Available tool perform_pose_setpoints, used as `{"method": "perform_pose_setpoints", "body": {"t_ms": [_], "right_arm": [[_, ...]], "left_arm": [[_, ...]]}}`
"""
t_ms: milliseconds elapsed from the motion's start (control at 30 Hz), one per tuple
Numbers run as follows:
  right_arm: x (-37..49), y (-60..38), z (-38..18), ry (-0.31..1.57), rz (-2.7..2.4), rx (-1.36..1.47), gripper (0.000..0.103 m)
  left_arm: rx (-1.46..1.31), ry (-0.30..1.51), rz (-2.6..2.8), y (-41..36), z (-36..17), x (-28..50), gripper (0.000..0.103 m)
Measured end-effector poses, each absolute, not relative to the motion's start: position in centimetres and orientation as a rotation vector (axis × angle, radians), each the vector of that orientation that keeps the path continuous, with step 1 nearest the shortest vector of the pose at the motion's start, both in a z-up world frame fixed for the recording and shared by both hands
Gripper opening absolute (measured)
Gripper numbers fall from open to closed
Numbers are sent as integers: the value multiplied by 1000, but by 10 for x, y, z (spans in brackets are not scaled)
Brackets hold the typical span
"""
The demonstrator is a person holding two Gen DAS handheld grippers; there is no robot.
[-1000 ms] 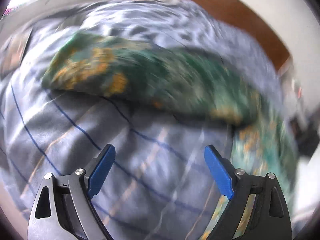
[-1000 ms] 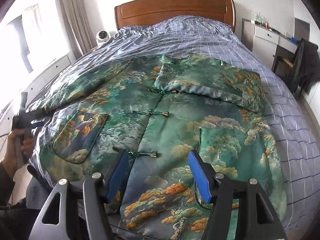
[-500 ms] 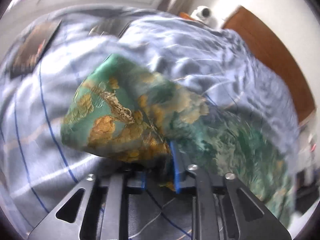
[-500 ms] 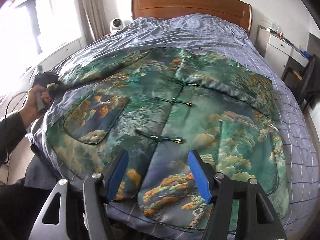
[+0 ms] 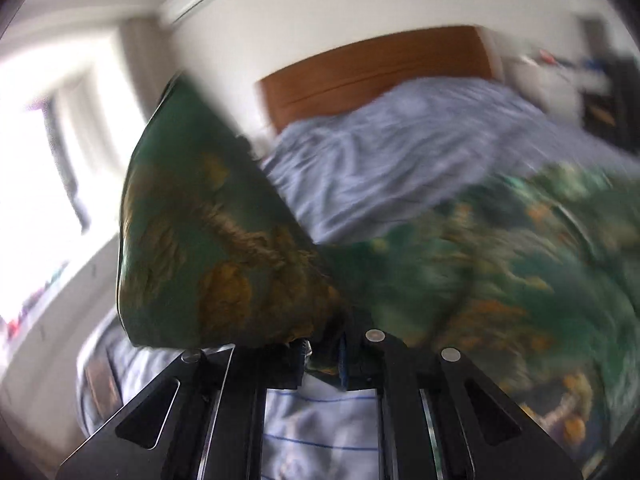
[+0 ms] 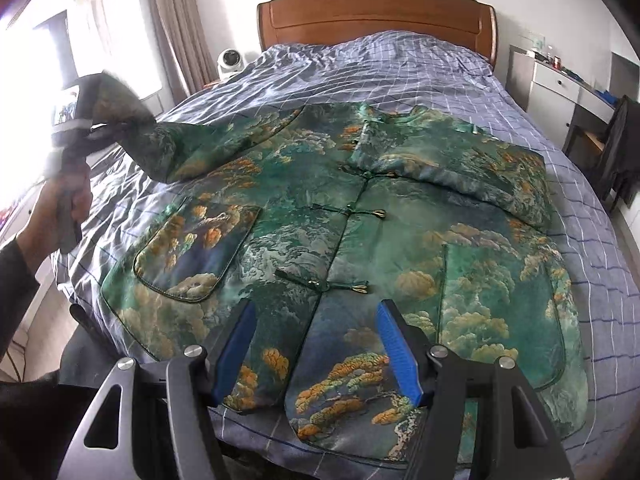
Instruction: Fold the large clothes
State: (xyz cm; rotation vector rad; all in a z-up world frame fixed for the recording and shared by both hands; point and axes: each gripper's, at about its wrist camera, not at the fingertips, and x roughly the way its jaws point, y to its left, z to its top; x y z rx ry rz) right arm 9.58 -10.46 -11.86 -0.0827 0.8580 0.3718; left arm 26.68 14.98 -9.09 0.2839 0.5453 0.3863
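A large green jacket (image 6: 360,240) with gold cloud patterns lies front-up on the bed. Its right sleeve (image 6: 460,160) is folded across the chest. My left gripper (image 5: 322,360) is shut on the end of the left sleeve (image 5: 192,248) and holds it up off the bed; it shows at the left of the right wrist view (image 6: 80,120), with the sleeve (image 6: 168,148) stretched up to it. My right gripper (image 6: 316,348) is open and empty, above the jacket's bottom hem.
The bed (image 6: 360,68) has a blue checked cover and a wooden headboard (image 6: 376,16). A small white fan (image 6: 230,62) stands at the bed's far left. White drawers (image 6: 560,80) and a dark chair (image 6: 616,152) stand on the right. A window is on the left.
My left gripper closed on the sleeve end and has lifted it off the bed, swinging toward the jacket. My right gripper stayed open and shifted slightly over the hem.
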Motion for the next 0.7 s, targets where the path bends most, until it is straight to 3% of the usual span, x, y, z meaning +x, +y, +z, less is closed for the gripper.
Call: {"method": "perform_pose_setpoints", "body": {"t_ms": [267, 367, 433, 500, 600, 700], "right_arm": [[88, -128, -120, 858, 322, -31, 64], [88, -134, -123, 873, 309, -17, 64], [89, -137, -123, 877, 305, -10, 64], [91, -138, -122, 878, 312, -4, 64], [103, -134, -121, 892, 340, -2, 64], [127, -126, -122, 931, 409, 75, 64]], "left_arm": [[576, 636, 157, 45, -149, 256, 11], [636, 703, 108, 31, -176, 251, 19], [624, 729, 77, 30, -181, 244, 26], [600, 737, 55, 31, -180, 236, 53], [560, 716, 32, 34, -171, 214, 79], [495, 713, 18, 39, -162, 193, 82]]}}
